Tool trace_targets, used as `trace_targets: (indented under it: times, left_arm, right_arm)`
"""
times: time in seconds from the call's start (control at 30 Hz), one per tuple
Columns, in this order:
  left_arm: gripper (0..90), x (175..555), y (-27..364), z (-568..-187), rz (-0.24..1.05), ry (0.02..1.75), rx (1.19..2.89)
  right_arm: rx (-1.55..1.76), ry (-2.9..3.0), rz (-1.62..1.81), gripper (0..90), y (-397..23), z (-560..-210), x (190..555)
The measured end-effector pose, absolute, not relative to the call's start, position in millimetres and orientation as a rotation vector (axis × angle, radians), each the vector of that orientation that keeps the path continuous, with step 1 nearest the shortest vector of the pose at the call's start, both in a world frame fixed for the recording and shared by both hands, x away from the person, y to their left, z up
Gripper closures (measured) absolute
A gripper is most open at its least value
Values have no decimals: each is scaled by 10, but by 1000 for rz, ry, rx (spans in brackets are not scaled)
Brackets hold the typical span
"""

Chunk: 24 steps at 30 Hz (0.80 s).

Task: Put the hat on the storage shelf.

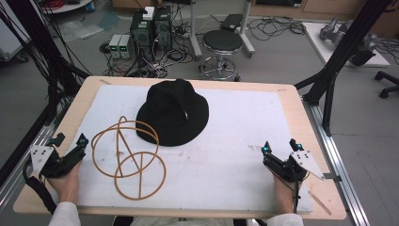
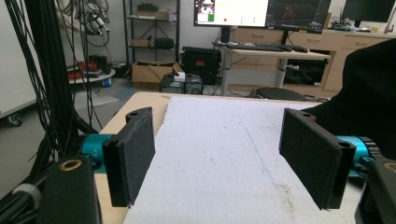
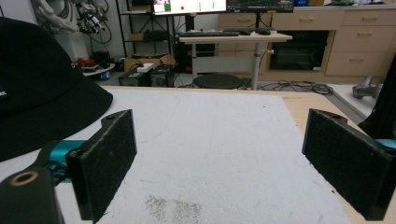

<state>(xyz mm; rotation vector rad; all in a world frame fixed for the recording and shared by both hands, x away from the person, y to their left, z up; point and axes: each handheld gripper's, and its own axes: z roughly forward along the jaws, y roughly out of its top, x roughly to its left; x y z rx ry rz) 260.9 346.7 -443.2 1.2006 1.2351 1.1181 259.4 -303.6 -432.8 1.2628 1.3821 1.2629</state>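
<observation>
Left gripper point(image 1: 70, 141): jaws apart, empty, at the table's near-left edge, just beside the wire stand point(image 1: 128, 157). Right gripper point(image 1: 281, 145): jaws apart, empty, near-right, well apart from everything. Hat point(image 1: 172, 113): black, mid-table on the white mat point(image 1: 235, 141), brim touching the stand. Step: likely the start, nothing grasped. Next: reach forward to hat or stand. Obstructions: none between; the stand's loops overlap the left approach.

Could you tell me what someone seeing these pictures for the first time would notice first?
Most likely the black bucket hat, sitting brim-down near the far middle of the white mat. Just left of it and nearer the person stands a wire stand of tan rings. The left gripper and right gripper rest open at the mat's near corners, holding nothing.
</observation>
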Motion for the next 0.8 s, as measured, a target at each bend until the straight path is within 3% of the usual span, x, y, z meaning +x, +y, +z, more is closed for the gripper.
trace_targets:
  times: [0.8]
  left_arm:
    - [270,2602,3477,-4431,1117,1239,1187]
  right_arm:
    - [1270,1381,1267,92,-3038,-4329,2595]
